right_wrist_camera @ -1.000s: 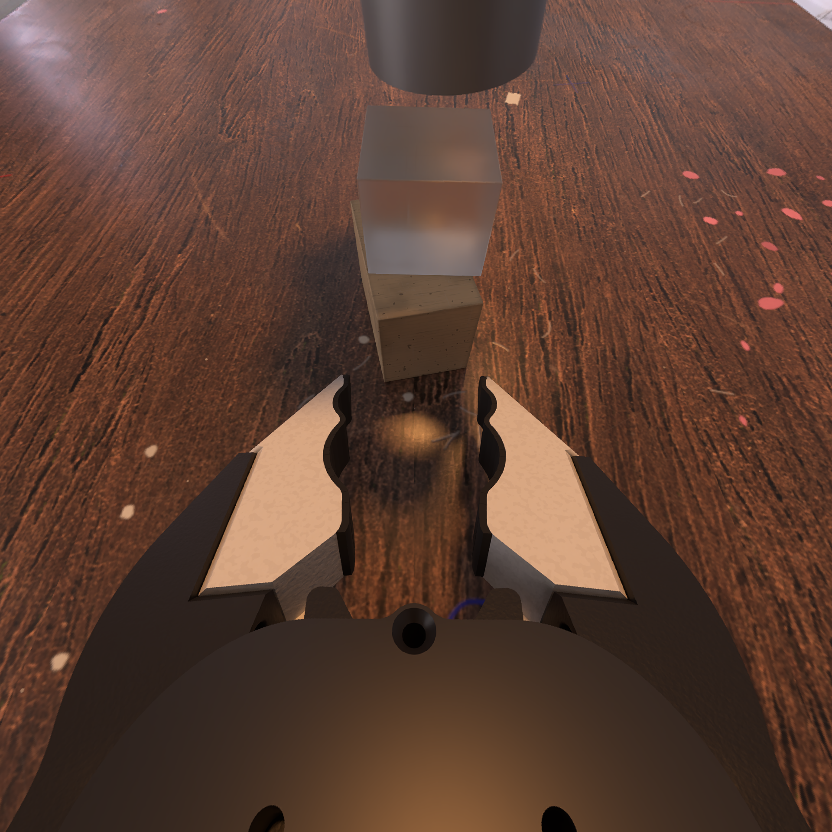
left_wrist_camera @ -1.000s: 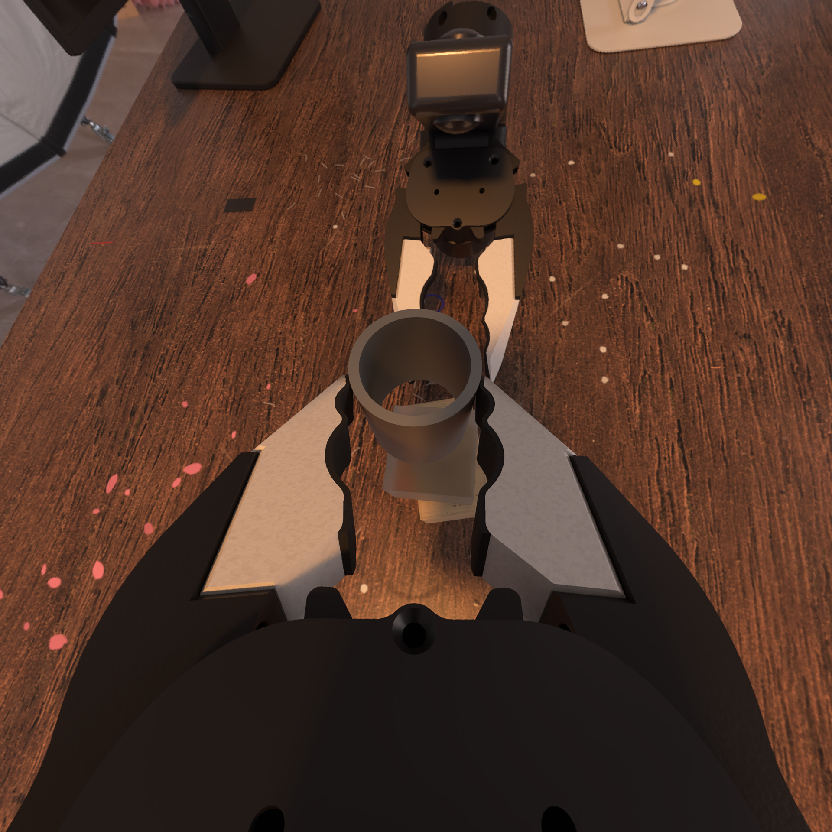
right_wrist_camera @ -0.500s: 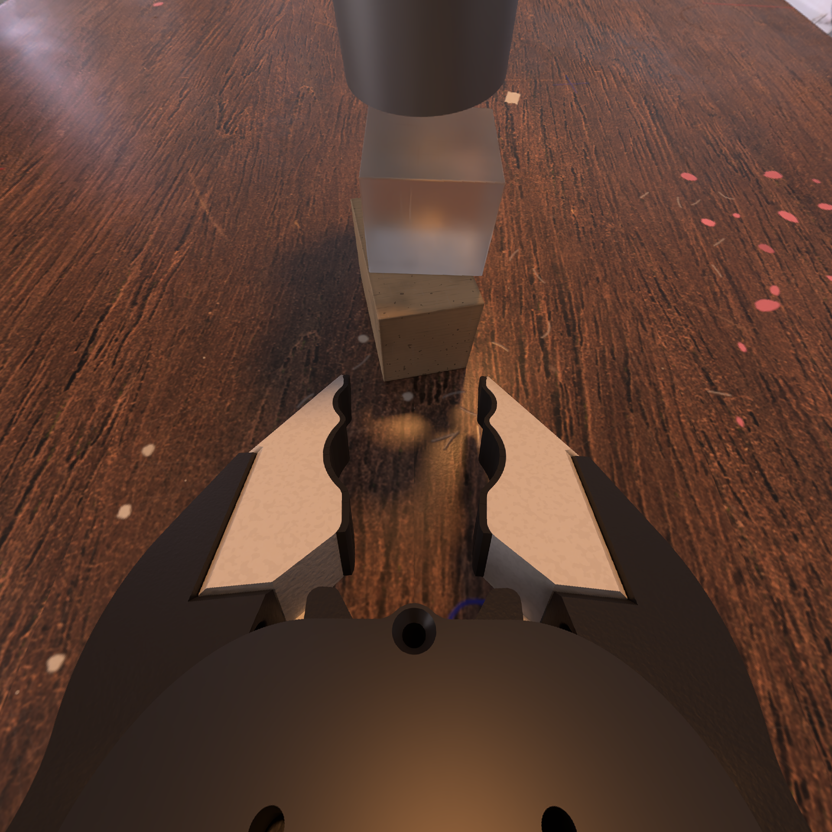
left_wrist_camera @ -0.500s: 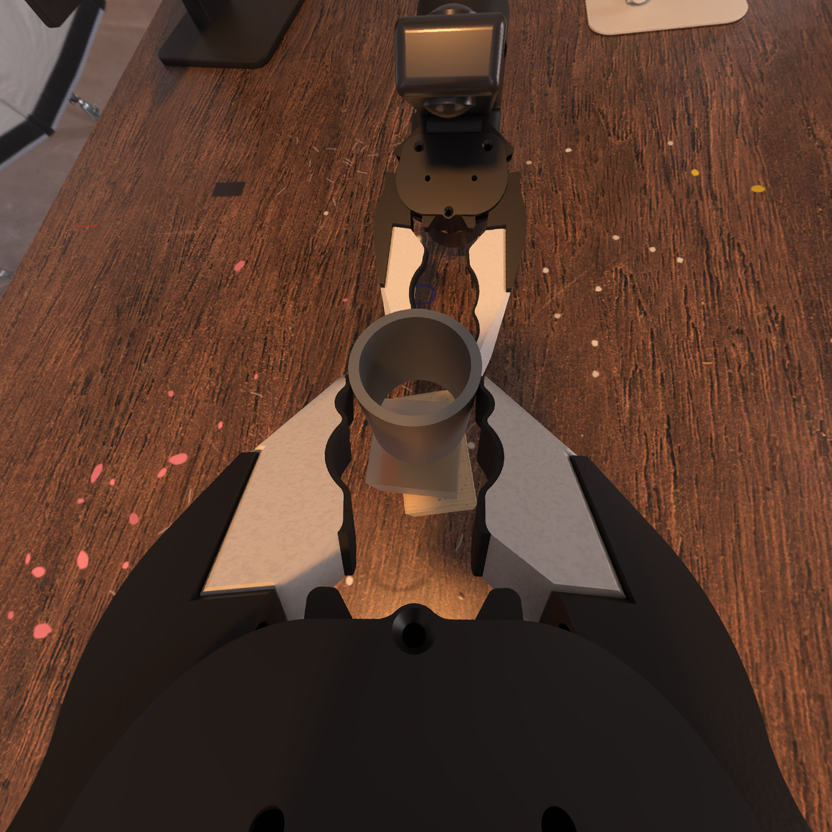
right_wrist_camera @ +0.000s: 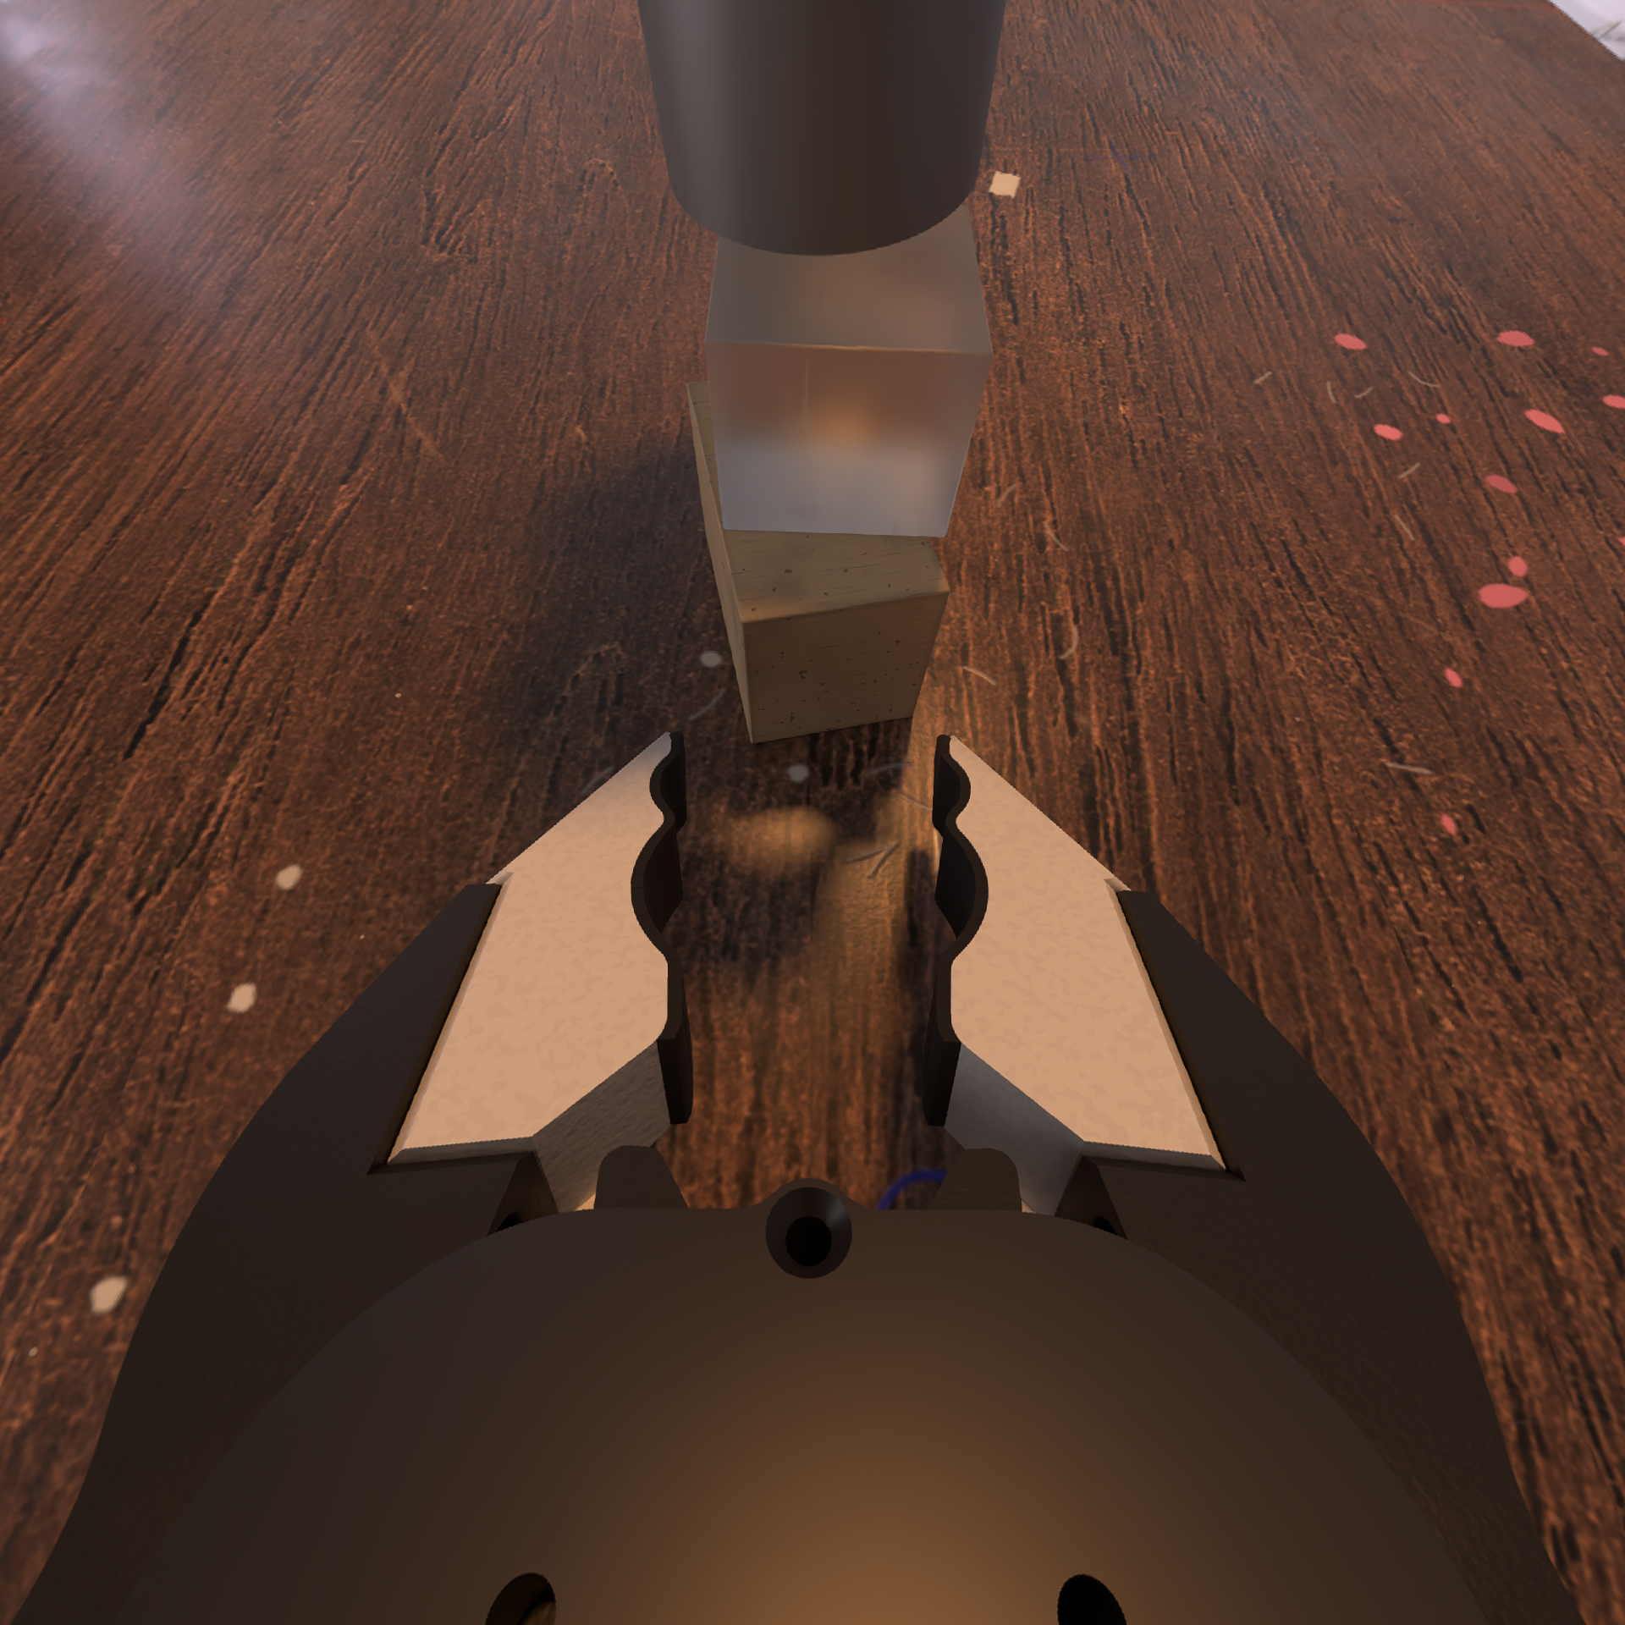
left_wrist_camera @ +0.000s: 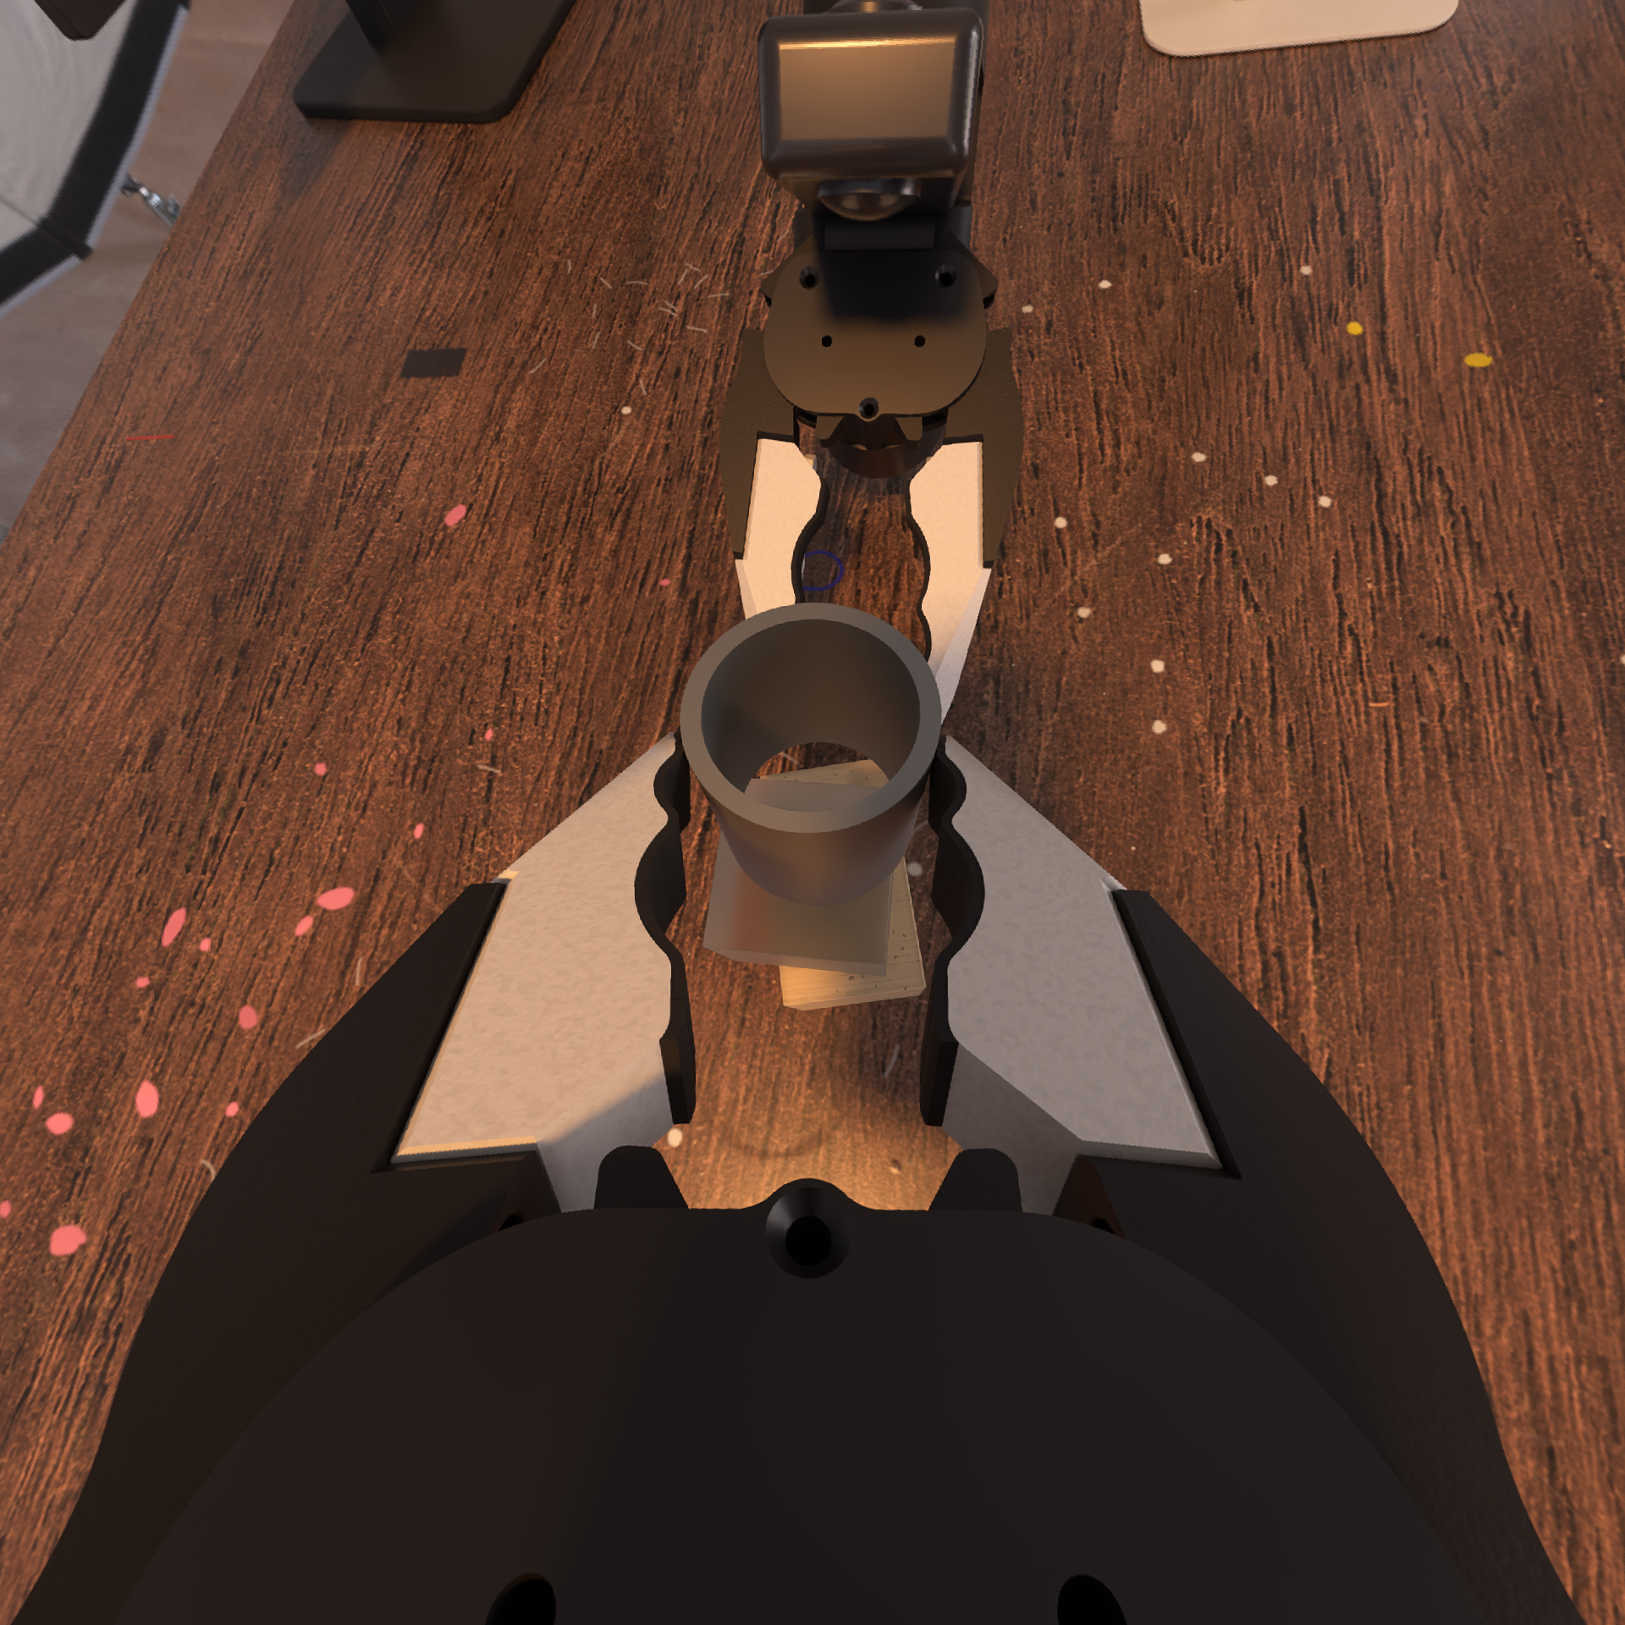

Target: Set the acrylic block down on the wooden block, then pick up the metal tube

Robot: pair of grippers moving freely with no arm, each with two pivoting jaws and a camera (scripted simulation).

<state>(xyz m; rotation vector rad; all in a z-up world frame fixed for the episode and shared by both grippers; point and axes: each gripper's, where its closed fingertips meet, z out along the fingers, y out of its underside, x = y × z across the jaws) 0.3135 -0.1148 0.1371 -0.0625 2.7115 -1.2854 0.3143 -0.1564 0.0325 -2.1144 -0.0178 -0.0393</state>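
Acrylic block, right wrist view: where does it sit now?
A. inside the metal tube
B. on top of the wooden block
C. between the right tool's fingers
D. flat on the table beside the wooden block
B: the acrylic block rests on the wooden block, with the metal tube above it.

We see a dark red-brown table (left_wrist_camera: 1319, 791) with strong black grain, flecked with pink spots at nine o'clock, white dots at three o'clock and two yellow ones at two o'clock. Our metal tube (left_wrist_camera: 809, 791) is dull grey-brown. The acrylic block (right_wrist_camera: 844, 422) is frosted, milky and clear, with a warm orange glow inside. The wooden block (right_wrist_camera: 835, 651) is pale tan with tiny dark specks. The left gripper (left_wrist_camera: 807, 791) is black with off-white fingers; the right gripper (right_wrist_camera: 807, 791) is brown with peach-lit fingers.
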